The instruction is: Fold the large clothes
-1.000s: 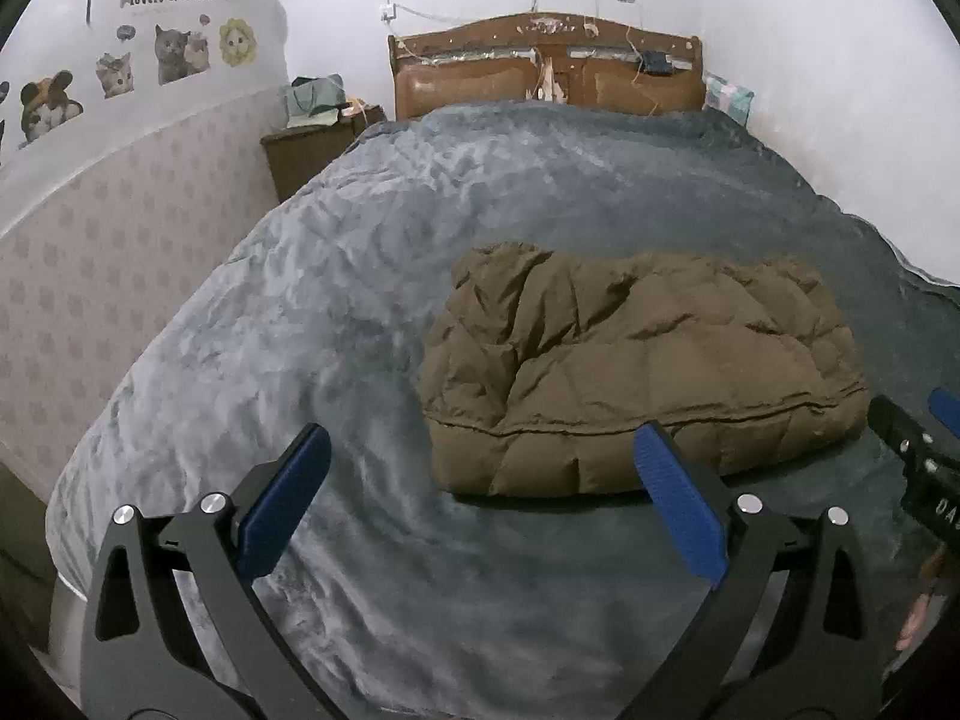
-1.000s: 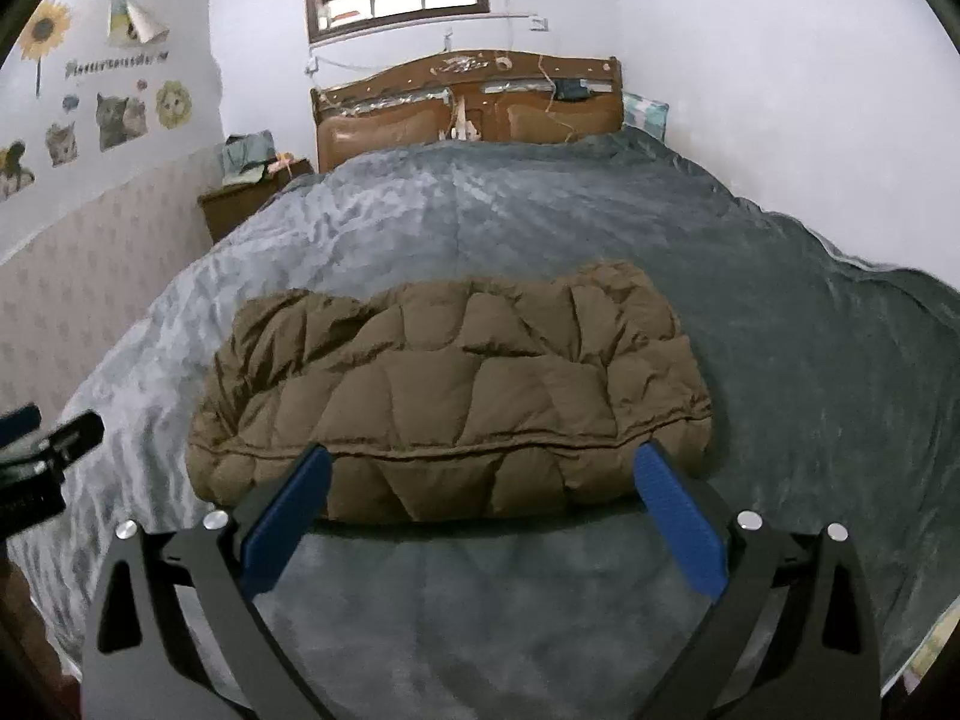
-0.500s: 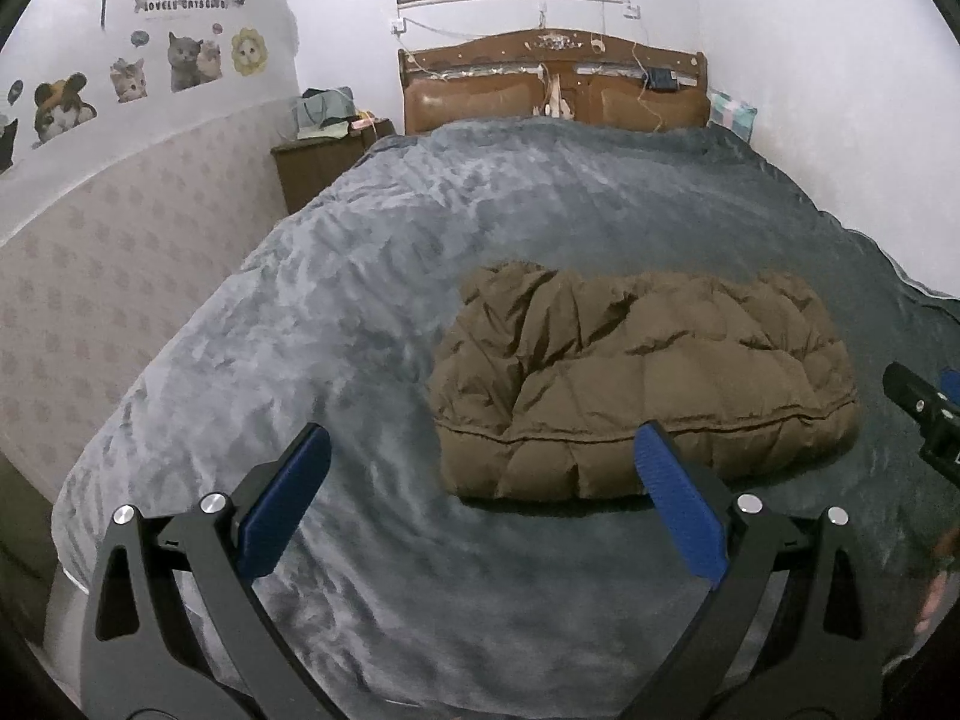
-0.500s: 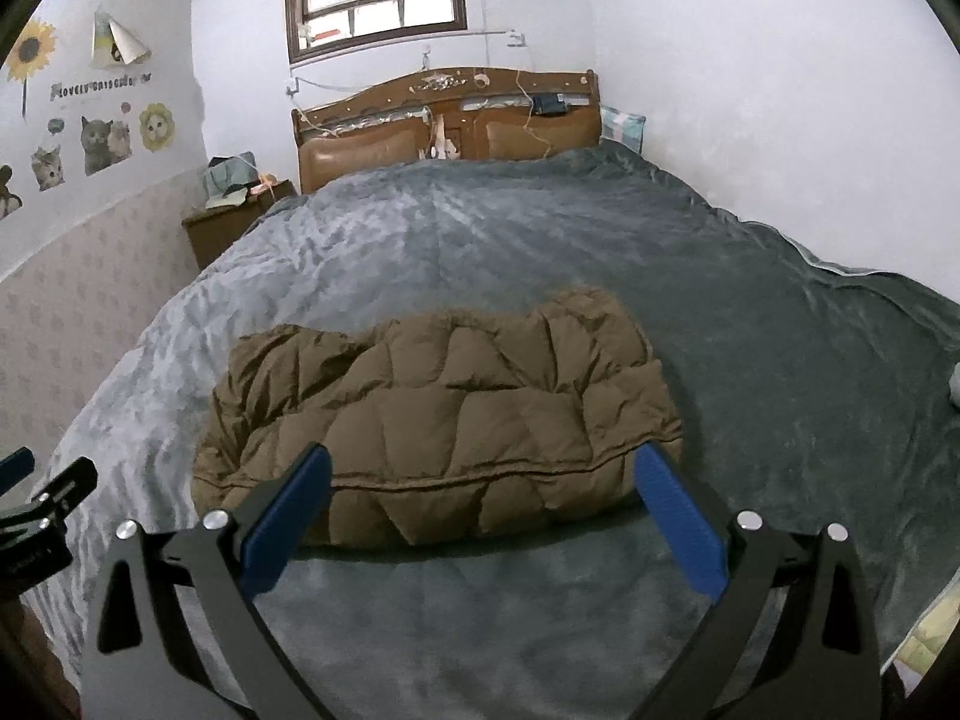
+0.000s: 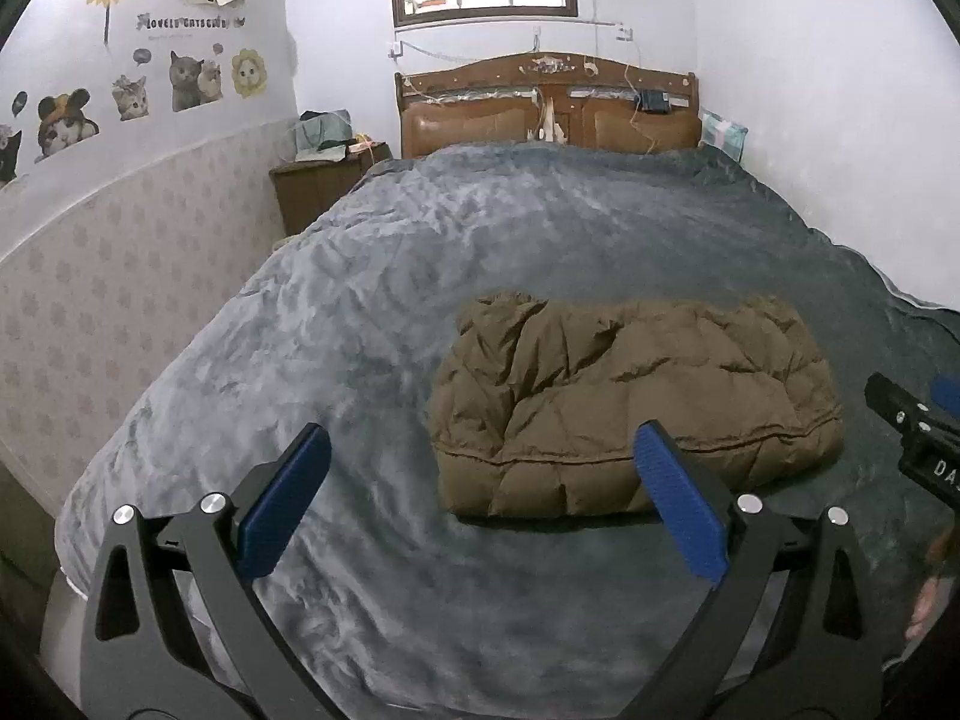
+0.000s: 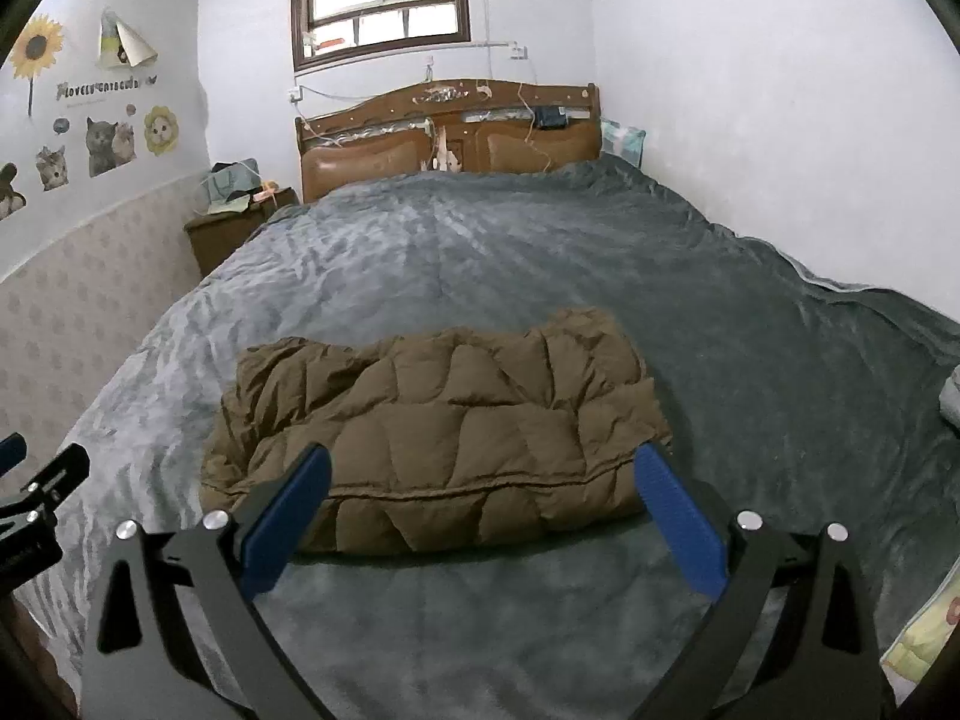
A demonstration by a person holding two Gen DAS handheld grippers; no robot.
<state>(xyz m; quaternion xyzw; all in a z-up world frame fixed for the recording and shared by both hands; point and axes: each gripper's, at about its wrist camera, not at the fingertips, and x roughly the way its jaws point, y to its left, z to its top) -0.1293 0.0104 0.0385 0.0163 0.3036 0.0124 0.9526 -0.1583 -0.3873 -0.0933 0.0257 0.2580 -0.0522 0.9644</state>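
Observation:
A brown quilted down jacket [image 5: 630, 402] lies folded into a thick rectangle on the grey blanket of the bed [image 5: 420, 276]; it also shows in the right wrist view [image 6: 438, 432]. My left gripper [image 5: 480, 498] is open and empty, held back from the jacket's near left corner, above the bed's foot. My right gripper [image 6: 480, 510] is open and empty, held back from the jacket's near edge. The right gripper's tip [image 5: 912, 426] shows at the right edge of the left wrist view, and the left gripper's tip [image 6: 42, 492] at the left edge of the right wrist view.
A wooden headboard [image 5: 546, 108] stands at the far end under a window. A brown nightstand [image 5: 318, 186] with bags sits at the far left. Walls run close along both sides of the bed. A pale object [image 6: 951, 396] lies at the bed's right edge.
Both grippers have drawn back and risen from the jacket, which now looks smaller and farther. The jacket has not moved. Both stay open.

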